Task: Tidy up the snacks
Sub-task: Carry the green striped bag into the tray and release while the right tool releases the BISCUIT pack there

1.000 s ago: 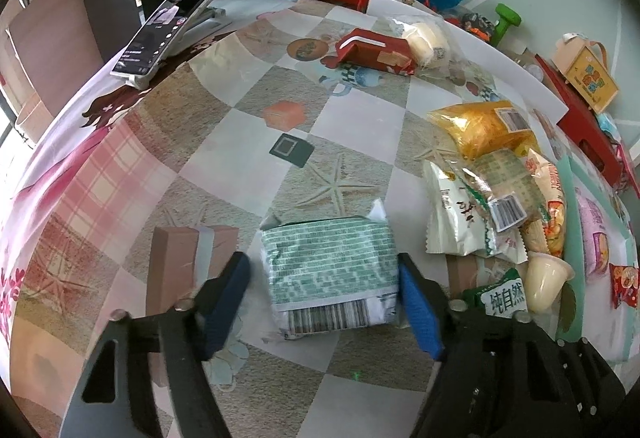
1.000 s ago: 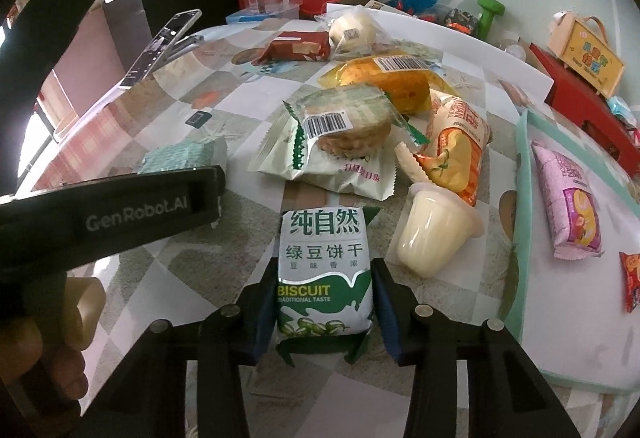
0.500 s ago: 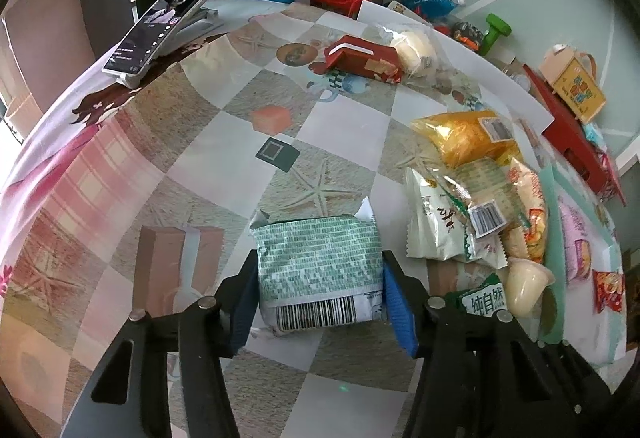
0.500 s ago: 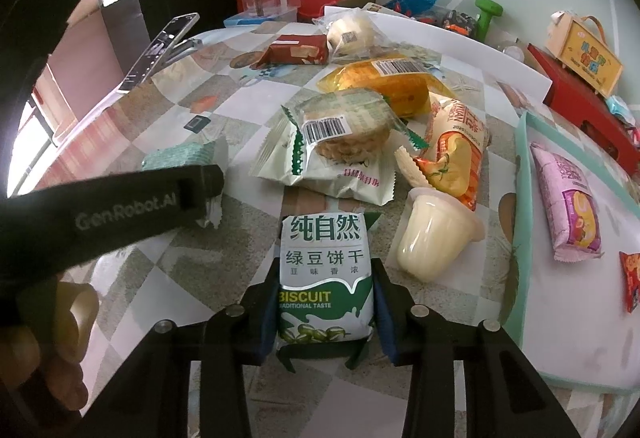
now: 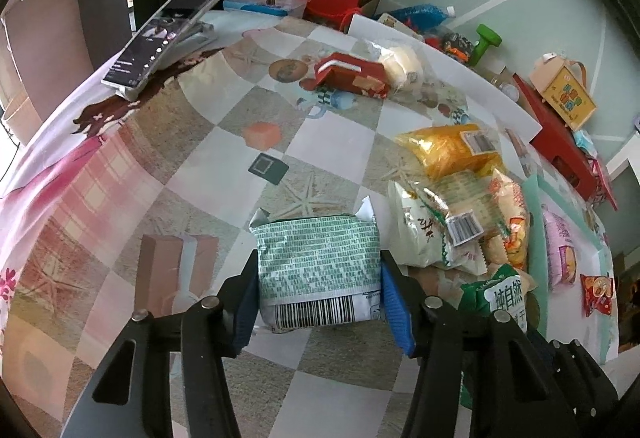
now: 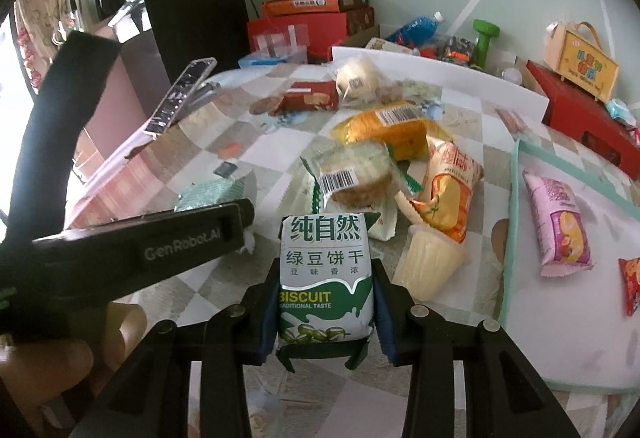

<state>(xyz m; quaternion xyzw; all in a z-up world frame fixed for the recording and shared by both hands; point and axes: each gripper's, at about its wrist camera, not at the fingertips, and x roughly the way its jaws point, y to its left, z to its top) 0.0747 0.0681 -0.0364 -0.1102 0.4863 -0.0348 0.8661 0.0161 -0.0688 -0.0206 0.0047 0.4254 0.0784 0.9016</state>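
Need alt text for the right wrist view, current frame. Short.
The right gripper is shut on a green-and-white mung bean biscuit packet, held upright above a checkered tablecloth. Behind it lie a jelly cup and a heap of wrapped snacks; a pink snack packet rests on a mint-edged mat at right. The left gripper's black body crosses at left.

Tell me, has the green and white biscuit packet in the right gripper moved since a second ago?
Yes. The green and white biscuit packet has lifted: its top now overlaps the white wrapper behind it.

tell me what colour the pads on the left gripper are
Blue pads, clearest in the left wrist view.
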